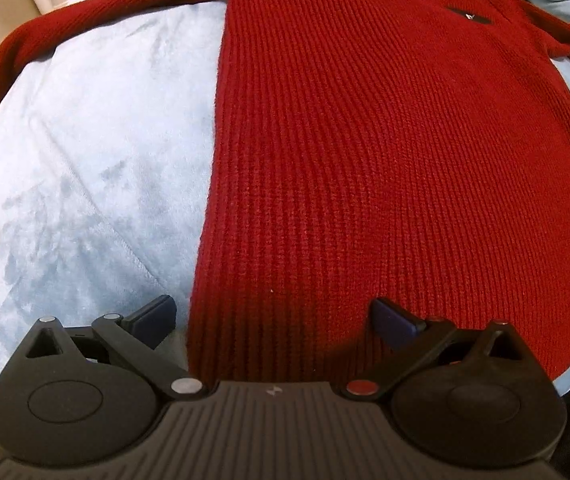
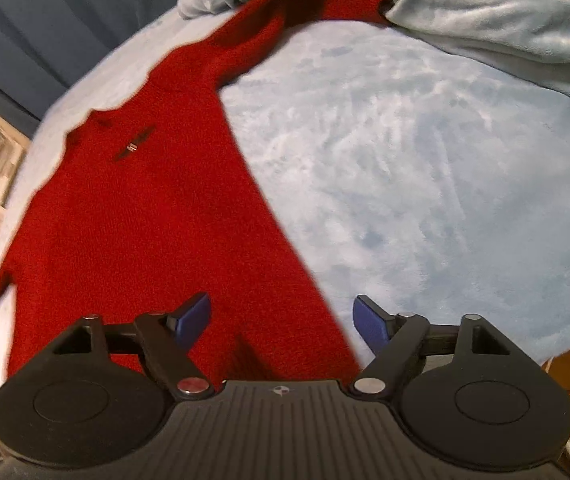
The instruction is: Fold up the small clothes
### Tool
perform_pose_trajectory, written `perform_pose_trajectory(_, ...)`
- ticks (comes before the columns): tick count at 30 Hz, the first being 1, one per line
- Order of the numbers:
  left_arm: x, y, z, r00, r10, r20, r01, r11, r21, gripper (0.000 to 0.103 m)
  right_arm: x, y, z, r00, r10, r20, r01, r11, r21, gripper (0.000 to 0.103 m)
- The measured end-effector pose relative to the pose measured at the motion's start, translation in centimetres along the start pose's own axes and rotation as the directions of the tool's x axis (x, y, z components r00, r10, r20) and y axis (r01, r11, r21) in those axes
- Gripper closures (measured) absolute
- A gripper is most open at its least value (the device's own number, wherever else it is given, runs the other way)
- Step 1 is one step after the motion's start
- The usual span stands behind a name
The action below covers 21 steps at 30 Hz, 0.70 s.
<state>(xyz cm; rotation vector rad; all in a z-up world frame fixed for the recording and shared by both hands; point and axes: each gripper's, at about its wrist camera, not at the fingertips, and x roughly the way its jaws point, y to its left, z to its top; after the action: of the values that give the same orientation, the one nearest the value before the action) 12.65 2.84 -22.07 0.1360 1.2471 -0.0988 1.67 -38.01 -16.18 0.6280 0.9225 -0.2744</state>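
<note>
Pre-fold: red knit sweater (image 1: pixel 365 160) flat on pale blue blanket (image 1: pixel 85 180).
I hold left gripper (image 1: pixel 273 316) and right gripper (image 2: pixel 281 320) wide apart, empty, at the lower-frame hem corners; next I must pinch them.

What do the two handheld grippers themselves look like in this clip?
The left gripper and right gripper match: black plastic bodies with ribbed centres bearing a small emblem, two round discs, angled linkage arms and dark blue finger pads. Each has one silver and one red pivot cap. No cables or sleeves show.
</note>
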Motion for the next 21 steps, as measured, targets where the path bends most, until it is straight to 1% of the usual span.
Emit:
perform_pose_trajectory(1,-0.1,0.0,0.1,1.000,0.001,-0.004,-0.001,1.000,-0.002,0.000,0.7,-0.3,0.0,1.000,-0.022,-0.013,0.022,1.000,-0.018,0.018)
perform_pose_trajectory(2,-0.2,0.0,0.1,1.000,0.004,-0.004,-0.004,1.000,-0.003,0.005,1.6,-0.6,0.1,0.998,-0.043,-0.037,0.042,0.999,-0.028,0.017)
perform_pose_trajectory(3,-0.5,-0.1,0.2,1.000,0.003,0.006,-0.003,1.000,-0.001,0.019,2.4,-0.9,0.2,0.996,-0.040,-0.076,0.039,0.999,-0.012,0.014)
perform_pose_trajectory(4,-0.9,-0.1,0.2,0.999,-0.027,0.021,0.027,1.000,0.002,0.028,2.5,-0.8,0.5,0.997,-0.029,-0.075,0.028,1.000,-0.014,0.014)
perform_pose_trajectory(5,-1.5,-0.2,0.3,0.999,-0.029,0.032,0.029,1.000,-0.006,0.042,2.6,-0.3,0.7,0.995,-0.003,-0.100,-0.001,0.999,-0.044,0.020)
perform_pose_trajectory(6,-1.8,-0.1,0.3,0.999,-0.029,0.038,0.029,0.999,-0.015,0.055,2.7,0.3,0.8,0.991,0.019,-0.131,-0.030,0.996,-0.083,0.044)
perform_pose_trajectory(7,-2.3,0.2,0.3,0.998,-0.047,0.043,0.049,0.998,-0.030,0.062,2.5,1.0,0.7,0.990,0.027,-0.135,-0.045,0.990,-0.133,0.066)
perform_pose_trajectory(8,-2.6,0.5,0.3,0.997,-0.060,0.049,0.063,0.997,-0.048,0.069,2.5,1.6,0.6,0.989,0.022,-0.144,-0.048,0.982,-0.182,0.082)
perform_pose_trajectory(9,-2.9,0.9,0.3,0.996,-0.070,0.052,0.073,0.995,-0.060,0.072,2.4,1.9,0.4,0.990,0.013,-0.143,-0.044,0.976,-0.213,0.085)
perform_pose_trajectory(11,-3.7,1.3,0.1,0.994,-0.081,0.066,0.086,0.994,-0.070,0.075,1.5,1.9,0.7,0.992,0.013,-0.123,-0.039,0.977,-0.212,0.096)
perform_pose_trajectory(12,-4.1,1.6,-0.1,0.993,-0.090,0.072,0.095,0.993,-0.071,0.076,0.9,1.6,1.1,0.993,0.021,-0.113,-0.042,0.981,-0.191,0.096)
perform_pose_trajectory(14,-4.8,2.0,-0.3,0.990,-0.110,0.085,0.115,0.992,-0.060,0.076,-0.7,0.6,1.8,0.994,0.066,-0.092,-0.077,0.989,-0.127,0.096)
perform_pose_trajectory(15,-4.9,2.2,-0.5,0.990,-0.111,0.088,0.116,0.992,-0.049,0.075,-1.3,0.2,2.0,0.994,0.075,-0.082,-0.084,0.989,-0.118,0.096)
perform_pose_trajectory(16,-4.7,2.2,-0.7,0.990,-0.113,0.087,0.117,0.992,-0.039,0.074,-1.6,0.1,2.0,0.994,0.073,-0.078,-0.082,0.989,-0.121,0.096)
perform_pose_trajectory(18,-3.8,2.3,-1.0,0.992,-0.100,0.077,0.104,0.994,-0.045,0.070,-1.0,-0.1,1.8,0.993,0.055,-0.101,-0.067,0.989,-0.129,0.096)
perform_pose_trajectory(19,-3.3,2.5,-0.8,0.992,-0.098,0.076,0.103,0.993,-0.057,0.069,-0.1,0.0,1.4,0.989,0.042,-0.139,-0.060,0.990,-0.129,0.095)
perform_pose_trajectory(20,-3.2,2.6,-0.9,0.992,-0.098,0.080,0.104,0.992,-0.067,0.066,0.9,0.1,1.1,0.982,0.040,-0.186,-0.066,0.989,-0.132,0.092)
perform_pose_trajectory(21,-3.2,2.7,-1.1,0.992,-0.099,0.081,0.106,0.991,-0.078,0.059,1.3,0.3,0.7,0.979,0.030,-0.199,-0.059,0.988,-0.142,0.081)
